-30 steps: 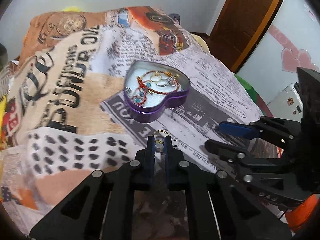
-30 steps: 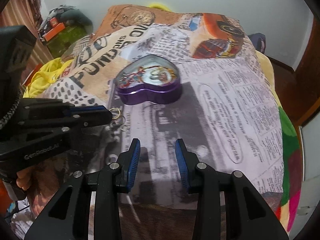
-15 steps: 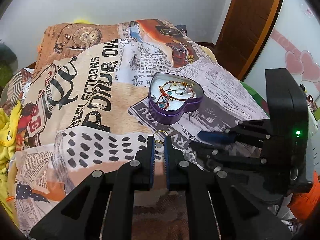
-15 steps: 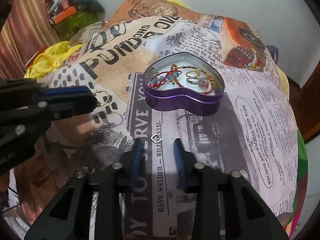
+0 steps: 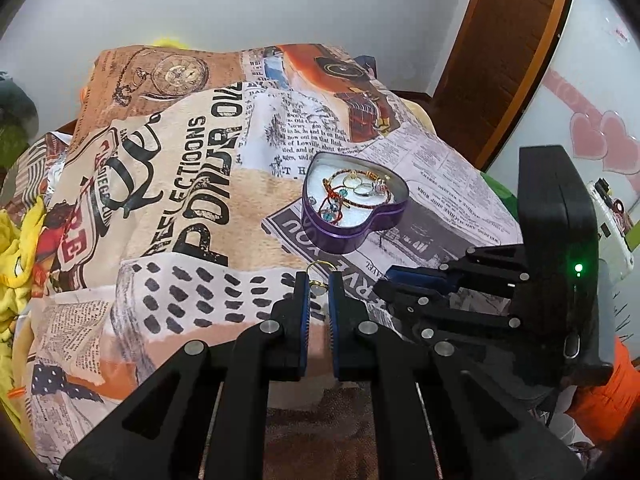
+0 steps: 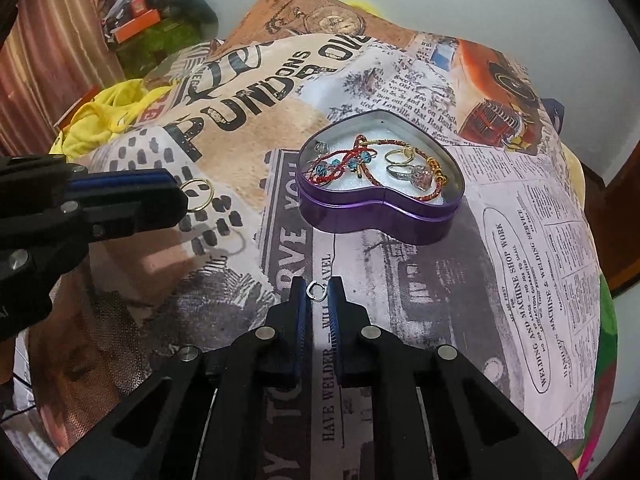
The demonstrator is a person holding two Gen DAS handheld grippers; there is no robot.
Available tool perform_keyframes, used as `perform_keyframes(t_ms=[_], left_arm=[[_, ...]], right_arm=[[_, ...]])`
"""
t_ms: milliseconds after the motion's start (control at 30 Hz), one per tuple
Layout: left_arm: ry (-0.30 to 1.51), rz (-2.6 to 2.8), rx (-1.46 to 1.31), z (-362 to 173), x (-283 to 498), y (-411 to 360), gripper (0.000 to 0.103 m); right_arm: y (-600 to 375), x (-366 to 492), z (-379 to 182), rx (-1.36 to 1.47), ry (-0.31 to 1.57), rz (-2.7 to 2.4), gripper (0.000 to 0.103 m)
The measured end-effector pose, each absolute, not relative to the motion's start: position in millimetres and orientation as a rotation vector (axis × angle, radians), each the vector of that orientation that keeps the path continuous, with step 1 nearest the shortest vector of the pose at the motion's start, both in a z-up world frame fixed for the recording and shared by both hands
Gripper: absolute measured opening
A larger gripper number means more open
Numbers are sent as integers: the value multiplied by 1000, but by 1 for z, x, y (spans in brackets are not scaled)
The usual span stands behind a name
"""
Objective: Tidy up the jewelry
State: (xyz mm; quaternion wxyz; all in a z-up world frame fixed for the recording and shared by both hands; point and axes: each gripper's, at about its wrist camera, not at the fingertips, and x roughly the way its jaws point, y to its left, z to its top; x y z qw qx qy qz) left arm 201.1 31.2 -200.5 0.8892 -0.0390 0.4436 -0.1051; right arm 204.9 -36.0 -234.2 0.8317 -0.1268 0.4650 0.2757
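Observation:
A purple heart-shaped tin [image 5: 372,220] [image 6: 360,216] sits open on the printed blanket, holding a red beaded bracelet [image 6: 344,162] and rings. My left gripper [image 5: 319,286] is shut on a gold ring [image 5: 320,266], held above the blanket in front of the tin; it also shows in the right wrist view [image 6: 196,196]. My right gripper [image 6: 319,290] is shut on a small silver ring [image 6: 316,289] just above the blanket, in front of the tin. In the left wrist view the right gripper [image 5: 396,280] is at the right.
The blanket [image 5: 180,200] covers a raised bed-like surface that falls away at its edges. Yellow cloth [image 6: 104,120] lies at the left. A wooden door [image 5: 500,52] stands at the back right. Clutter [image 6: 148,28] sits at the far left corner.
My right gripper has closed on the small silver ring that lay on the blanket. My left gripper has lifted back from the tin with the gold ring.

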Motion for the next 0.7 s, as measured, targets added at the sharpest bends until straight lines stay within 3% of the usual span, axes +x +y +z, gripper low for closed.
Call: perform_keyframes(t_ms=[700], left_arm=[[830,-236,-80,-165,221,22,7]], right_arm=[[-78,210,-165,-131,799,484,9]])
